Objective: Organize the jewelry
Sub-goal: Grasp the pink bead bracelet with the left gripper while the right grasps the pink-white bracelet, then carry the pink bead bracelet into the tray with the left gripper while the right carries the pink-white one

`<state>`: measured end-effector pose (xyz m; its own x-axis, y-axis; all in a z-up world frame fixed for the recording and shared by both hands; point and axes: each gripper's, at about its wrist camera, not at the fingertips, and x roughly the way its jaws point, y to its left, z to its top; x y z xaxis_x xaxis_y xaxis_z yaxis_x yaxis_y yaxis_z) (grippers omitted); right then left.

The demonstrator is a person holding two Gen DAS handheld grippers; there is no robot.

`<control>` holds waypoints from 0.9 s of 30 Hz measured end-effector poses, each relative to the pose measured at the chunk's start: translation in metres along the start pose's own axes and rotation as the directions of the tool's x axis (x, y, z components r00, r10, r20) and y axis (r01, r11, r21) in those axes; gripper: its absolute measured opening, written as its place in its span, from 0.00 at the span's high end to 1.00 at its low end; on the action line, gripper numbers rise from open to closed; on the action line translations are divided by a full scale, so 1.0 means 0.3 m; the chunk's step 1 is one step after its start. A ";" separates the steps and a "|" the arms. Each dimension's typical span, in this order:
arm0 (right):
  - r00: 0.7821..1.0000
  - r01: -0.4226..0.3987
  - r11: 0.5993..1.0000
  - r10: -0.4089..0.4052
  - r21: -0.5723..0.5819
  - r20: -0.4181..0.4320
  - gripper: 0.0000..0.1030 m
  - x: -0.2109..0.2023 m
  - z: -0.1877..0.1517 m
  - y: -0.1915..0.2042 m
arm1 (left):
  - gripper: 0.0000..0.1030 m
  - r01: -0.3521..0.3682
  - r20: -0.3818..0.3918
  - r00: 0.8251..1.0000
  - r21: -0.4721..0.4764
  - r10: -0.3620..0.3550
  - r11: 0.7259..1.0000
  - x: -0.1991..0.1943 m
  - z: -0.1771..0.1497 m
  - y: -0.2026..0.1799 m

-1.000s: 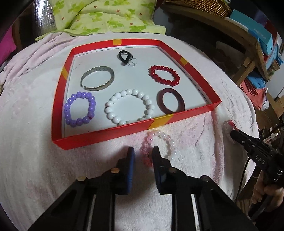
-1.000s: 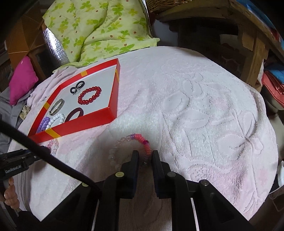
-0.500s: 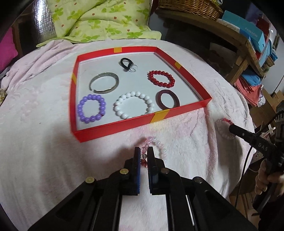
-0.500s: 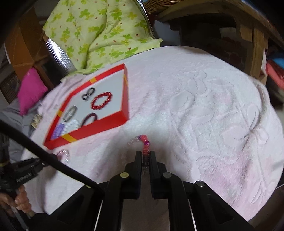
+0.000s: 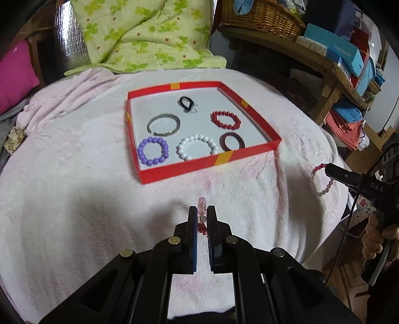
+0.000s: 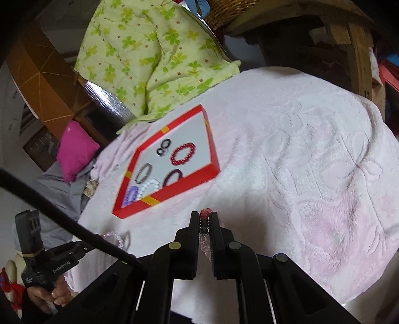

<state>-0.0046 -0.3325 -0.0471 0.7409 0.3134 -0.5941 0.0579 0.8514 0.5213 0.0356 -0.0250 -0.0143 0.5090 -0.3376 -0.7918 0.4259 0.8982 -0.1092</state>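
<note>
My left gripper [image 5: 202,211] is shut on a pale pink bead bracelet [image 5: 201,202], held above the pink blanket in front of the red tray [image 5: 174,170]. My right gripper [image 6: 205,218] is shut on a pink and red bead bracelet [image 6: 205,213], lifted off the blanket right of the tray [image 6: 174,190]. The tray holds a purple bead bracelet [image 5: 152,154], a white bead bracelet [image 5: 197,147], a dark bangle [image 5: 232,141], a red bead bracelet [image 5: 225,120], a silver bangle [image 5: 163,124] and a black ring [image 5: 185,103]. The right gripper's bracelet shows in the left wrist view [image 5: 321,179].
A pink blanket [image 5: 74,199] covers the round table. A green floral quilt [image 5: 149,37] and a magenta cushion [image 5: 15,74] lie behind it. A wooden shelf with boxes [image 5: 344,54] and a wicker basket [image 5: 259,15] stand at the right.
Both grippers closed on their bracelets and lifted them off the blanket, pulling back from the tray. The tray's contents have not moved.
</note>
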 end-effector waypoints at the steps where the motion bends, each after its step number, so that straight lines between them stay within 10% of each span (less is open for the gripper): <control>1: 1.000 -0.006 1.000 0.006 -0.002 0.006 0.92 -0.009 0.005 0.011 | 0.93 -0.003 0.008 1.000 0.000 0.003 1.000 -0.017 0.002 0.002; 27: 0.997 -0.066 0.965 0.077 -0.252 0.031 0.92 0.061 0.137 0.378 | 0.93 -0.148 0.138 0.980 0.025 0.144 0.989 -0.135 0.148 0.028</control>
<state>0.0430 -0.2476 0.0263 0.7633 0.3646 -0.5334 -0.1618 0.9071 0.3885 0.0516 -0.0162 0.0435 0.6629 -0.2406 -0.7090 0.3643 0.9309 0.0247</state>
